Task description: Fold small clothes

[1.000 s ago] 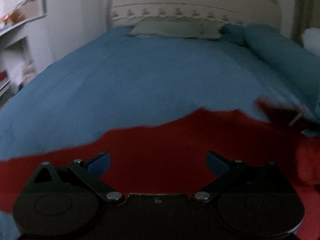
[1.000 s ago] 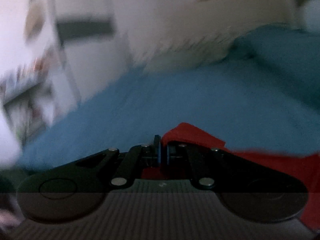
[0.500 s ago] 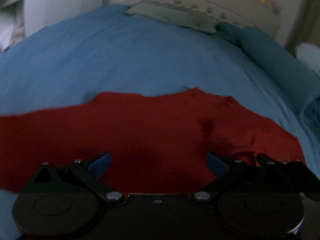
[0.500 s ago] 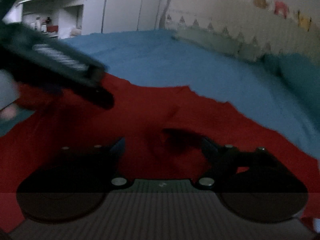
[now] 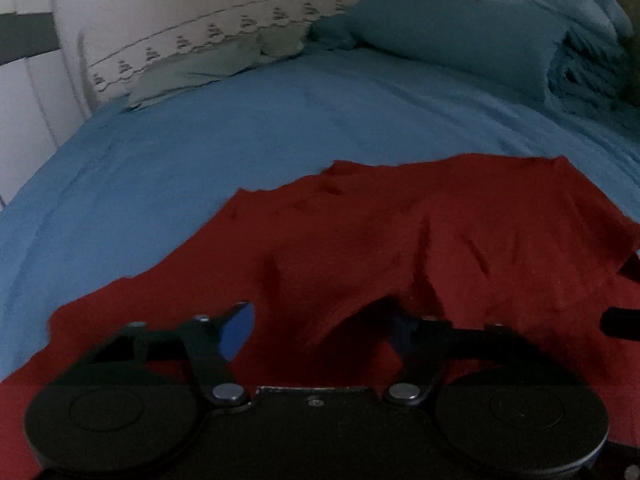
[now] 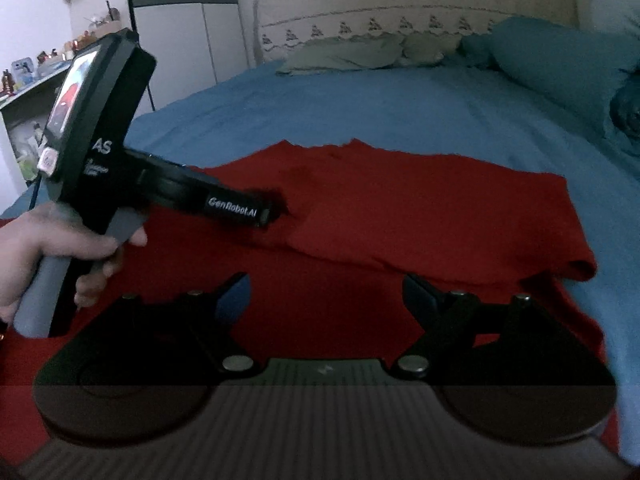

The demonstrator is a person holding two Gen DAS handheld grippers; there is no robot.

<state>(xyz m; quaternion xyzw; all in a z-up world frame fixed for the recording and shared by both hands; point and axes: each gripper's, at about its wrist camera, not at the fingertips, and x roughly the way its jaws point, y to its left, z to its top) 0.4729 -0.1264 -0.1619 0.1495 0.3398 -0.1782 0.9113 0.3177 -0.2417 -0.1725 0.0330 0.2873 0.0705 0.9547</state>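
Garment (image 5: 400, 232), red, under both gaping tools (image 5: 320, 328) (image 6: 326, 292), left possibly touching.

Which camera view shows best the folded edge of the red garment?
The right wrist view: the red garment shows its top layer ending in a rolled fold over the lower layer, on the blue bed. The left wrist view shows only creased cloth; no clear fold edge.

We had our right claw (image 6: 326, 294) spread wide over the red garment (image 6: 420, 216) on the bed (image 6: 400, 108), left claw (image 6: 276, 210) touching it.
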